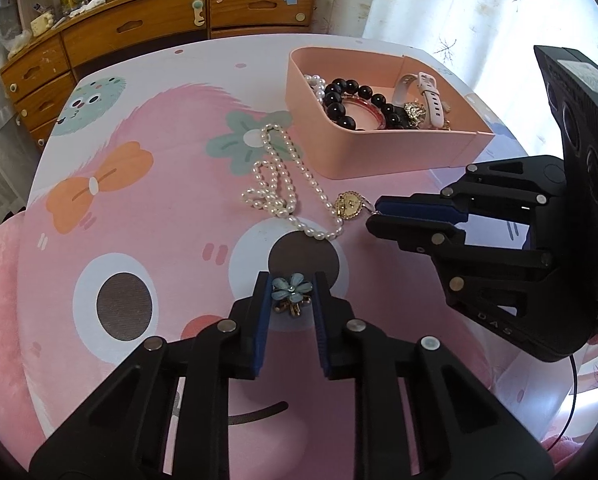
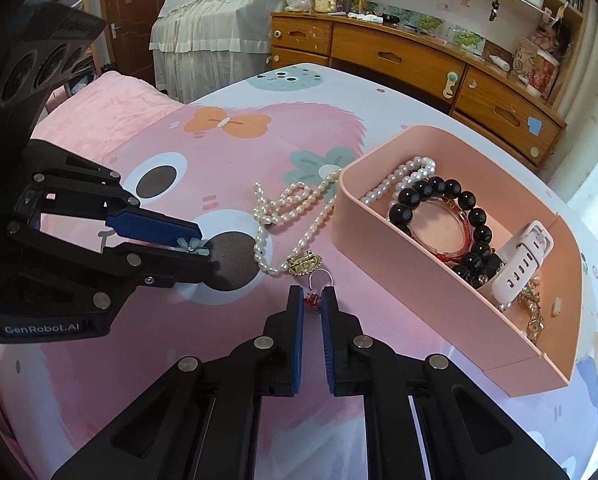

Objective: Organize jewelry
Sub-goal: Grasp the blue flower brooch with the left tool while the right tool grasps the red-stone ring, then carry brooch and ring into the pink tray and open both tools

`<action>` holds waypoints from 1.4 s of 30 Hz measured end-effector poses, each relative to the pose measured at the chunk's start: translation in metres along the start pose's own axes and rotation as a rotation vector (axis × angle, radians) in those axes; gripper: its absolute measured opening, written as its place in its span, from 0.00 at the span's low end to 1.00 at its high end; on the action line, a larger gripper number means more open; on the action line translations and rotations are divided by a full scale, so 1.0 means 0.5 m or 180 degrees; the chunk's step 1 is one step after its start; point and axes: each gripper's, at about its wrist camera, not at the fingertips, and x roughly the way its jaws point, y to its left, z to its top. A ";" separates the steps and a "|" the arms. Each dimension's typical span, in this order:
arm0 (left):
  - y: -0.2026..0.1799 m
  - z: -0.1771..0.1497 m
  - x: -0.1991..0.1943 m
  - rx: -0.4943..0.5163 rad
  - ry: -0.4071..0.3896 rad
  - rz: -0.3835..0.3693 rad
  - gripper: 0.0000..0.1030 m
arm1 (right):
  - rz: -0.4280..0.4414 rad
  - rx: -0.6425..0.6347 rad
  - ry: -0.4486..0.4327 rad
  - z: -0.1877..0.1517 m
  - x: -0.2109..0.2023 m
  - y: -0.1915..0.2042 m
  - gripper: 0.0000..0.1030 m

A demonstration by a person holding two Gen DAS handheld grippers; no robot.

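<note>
Nearest, the left tongs [image 1: 292, 294] are clenched on a small blue flower brooch [image 1: 291, 289], its petals pinched between the blue pads right down on the counter [image 1: 171, 216]. Just beside them the right tongs [image 2: 311, 300] are clenched on a red-beaded ring [image 2: 314, 299], whose silver loop stands up past the tips.

Both grips look shallow, so I'd say each piece should be lifted straight up and slowly, then carried over the wall of the pink box [image 2: 379, 240] before letting go; the ring especially could twist out.

A little further off, a loose pearl necklace [image 1: 283, 184] lies in loops on the counter with a gold pendant [image 1: 349, 206] at its end, touching nothing in the tongs. Beyond it the pink box already holds a black bead bracelet [image 2: 439, 196], more pearls and a pale pink watch [image 2: 519, 256].

The counter wears a pink cartoon cover with big eyes and an orange bow. Behind stands a curved wooden dresser [image 1: 139, 28], cluttered on top, and a white curtained window.
</note>
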 end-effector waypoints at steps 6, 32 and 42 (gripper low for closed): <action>0.005 0.007 -0.020 -0.0104 -0.0123 0.0025 0.17 | 0.0033 0.0085 -0.0015 -0.005 -0.021 -0.001 0.08; -0.104 0.171 -0.106 -0.0378 -0.0685 0.0045 0.17 | -0.0102 0.0967 -0.0504 -0.026 -0.296 -0.161 0.08; -0.131 0.260 -0.088 -0.0423 -0.0722 0.0042 0.17 | -0.0269 0.1247 -0.0516 -0.044 -0.337 -0.258 0.08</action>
